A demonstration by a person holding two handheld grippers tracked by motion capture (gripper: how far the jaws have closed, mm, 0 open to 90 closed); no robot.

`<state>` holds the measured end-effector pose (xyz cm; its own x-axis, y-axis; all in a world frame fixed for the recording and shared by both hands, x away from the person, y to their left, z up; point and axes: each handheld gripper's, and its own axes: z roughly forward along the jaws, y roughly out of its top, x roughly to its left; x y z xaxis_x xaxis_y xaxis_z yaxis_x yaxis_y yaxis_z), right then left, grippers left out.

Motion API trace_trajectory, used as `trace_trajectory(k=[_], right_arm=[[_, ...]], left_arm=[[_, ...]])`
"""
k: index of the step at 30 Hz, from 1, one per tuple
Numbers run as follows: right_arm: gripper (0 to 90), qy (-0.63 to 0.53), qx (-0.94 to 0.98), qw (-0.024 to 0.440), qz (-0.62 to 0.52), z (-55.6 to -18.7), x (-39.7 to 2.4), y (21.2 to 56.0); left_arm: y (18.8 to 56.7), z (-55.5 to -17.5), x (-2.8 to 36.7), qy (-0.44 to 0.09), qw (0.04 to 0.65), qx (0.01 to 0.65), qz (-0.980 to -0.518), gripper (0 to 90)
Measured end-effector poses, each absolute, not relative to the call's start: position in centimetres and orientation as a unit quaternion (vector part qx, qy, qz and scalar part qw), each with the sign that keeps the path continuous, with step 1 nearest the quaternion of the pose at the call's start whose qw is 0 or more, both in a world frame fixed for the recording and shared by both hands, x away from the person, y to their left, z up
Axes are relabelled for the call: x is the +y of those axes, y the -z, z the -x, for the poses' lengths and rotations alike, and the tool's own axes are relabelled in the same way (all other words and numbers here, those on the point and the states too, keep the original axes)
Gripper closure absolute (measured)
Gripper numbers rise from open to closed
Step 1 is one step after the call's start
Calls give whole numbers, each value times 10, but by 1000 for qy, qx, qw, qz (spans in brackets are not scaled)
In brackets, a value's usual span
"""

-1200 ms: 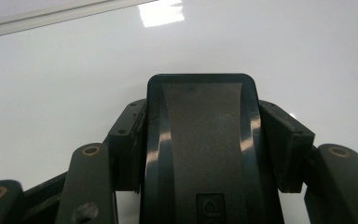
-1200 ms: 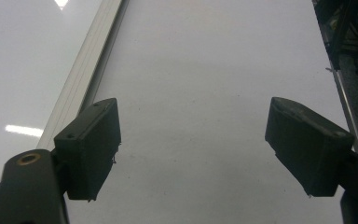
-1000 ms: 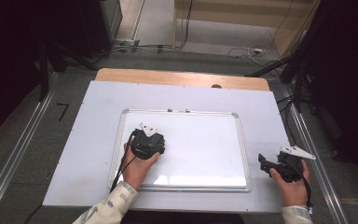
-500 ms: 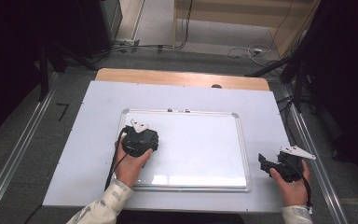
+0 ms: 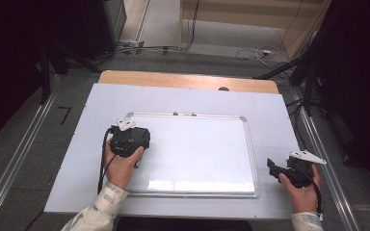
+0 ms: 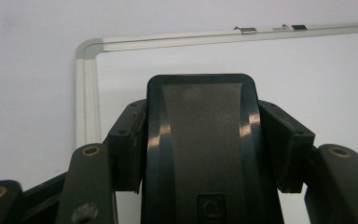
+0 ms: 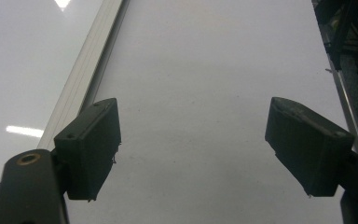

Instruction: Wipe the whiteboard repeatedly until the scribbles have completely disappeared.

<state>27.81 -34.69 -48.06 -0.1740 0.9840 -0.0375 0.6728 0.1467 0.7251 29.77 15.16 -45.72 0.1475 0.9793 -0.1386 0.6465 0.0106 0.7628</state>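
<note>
Fingers (image 6: 126,149) of your left gripper (image 5: 130,140) are clamped on the eraser (image 6: 200,140), a black block with a felt face, pinched from both sides. Over the last second that hand slid from the lower-left part of the whiteboard (image 5: 197,154) up toward its top-left corner; the frame corner (image 6: 85,49) now sits just ahead of the eraser. Board surface looks clean along that path, so my guess is a wipe stroke nearing its end at the frame. Right gripper (image 5: 282,169) hasn't moved: it sits on the table (image 5: 270,103) just off the whiteboard's right edge, fingers (image 7: 88,149) spread wide, nothing between them.
</note>
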Motion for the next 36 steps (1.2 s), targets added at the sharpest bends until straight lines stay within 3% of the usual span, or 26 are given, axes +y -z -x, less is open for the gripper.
trace_trajectory(k=[11,36], right_arm=[[168,-292,707,268,-585,-276,-348,480],[168,-293,711,264,-582,-277,-347,481]], left_arm=[[454,-297,169,-239,363,631,-643,407],[454,-292,173,-248,353,638,-638,406]])
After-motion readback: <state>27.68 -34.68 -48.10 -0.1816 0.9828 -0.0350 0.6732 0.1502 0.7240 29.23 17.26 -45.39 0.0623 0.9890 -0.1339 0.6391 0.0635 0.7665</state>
